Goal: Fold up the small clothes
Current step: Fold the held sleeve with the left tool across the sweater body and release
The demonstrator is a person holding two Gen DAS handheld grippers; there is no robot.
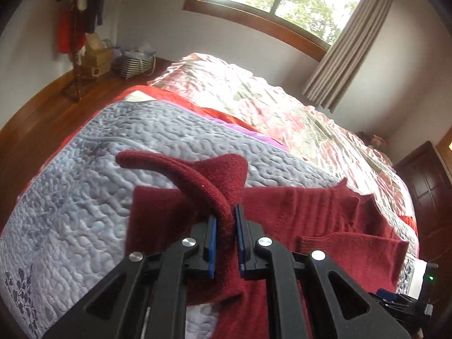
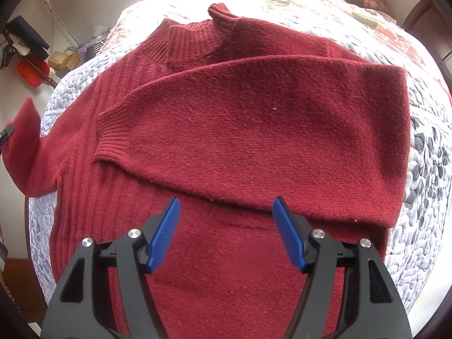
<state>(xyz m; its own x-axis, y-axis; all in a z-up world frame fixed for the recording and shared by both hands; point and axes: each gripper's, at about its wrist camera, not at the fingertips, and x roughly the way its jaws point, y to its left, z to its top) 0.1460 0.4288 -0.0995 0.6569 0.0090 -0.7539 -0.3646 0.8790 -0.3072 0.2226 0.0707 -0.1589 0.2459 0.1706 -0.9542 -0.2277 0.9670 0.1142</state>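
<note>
- The red sweater [image 2: 226, 130] is lying spread on the grey quilted bedspread [image 1: 84, 197] near one end of the bed [image 1: 254, 107], with bare quilt showing along both of its sides.
- One sleeve [image 2: 254, 130] is lying folded across the chest, its ribbed cuff [image 2: 113, 135] resting on the sweater's body; the ribbed collar [image 2: 203, 34] is pointing toward the far side of the bed.
- The left hand-held gripper [image 1: 226, 223] is pinching the other sleeve [image 1: 214, 175] between its blue pads [image 1: 212, 243], raising it above the quilt so that the cuff end is curling over.
- The right hand-held gripper [image 2: 226, 220] is hovering over the lower body of the sweater with its jaws spread wide, holding nothing.
- The knit is looking soft and fuzzy, with vertical ribbing along one side; the quilt is showing a wavy stitched texture and a dark floral print.
- Beyond the quilt, a shiny floral cover [image 1: 282, 107] is lying crumpled across the bed.
- A wooden floor [image 1: 56, 107] is running beside the bed toward a striped basket [image 1: 135, 62] by the wall, which is holding pale crumpled material.
</note>
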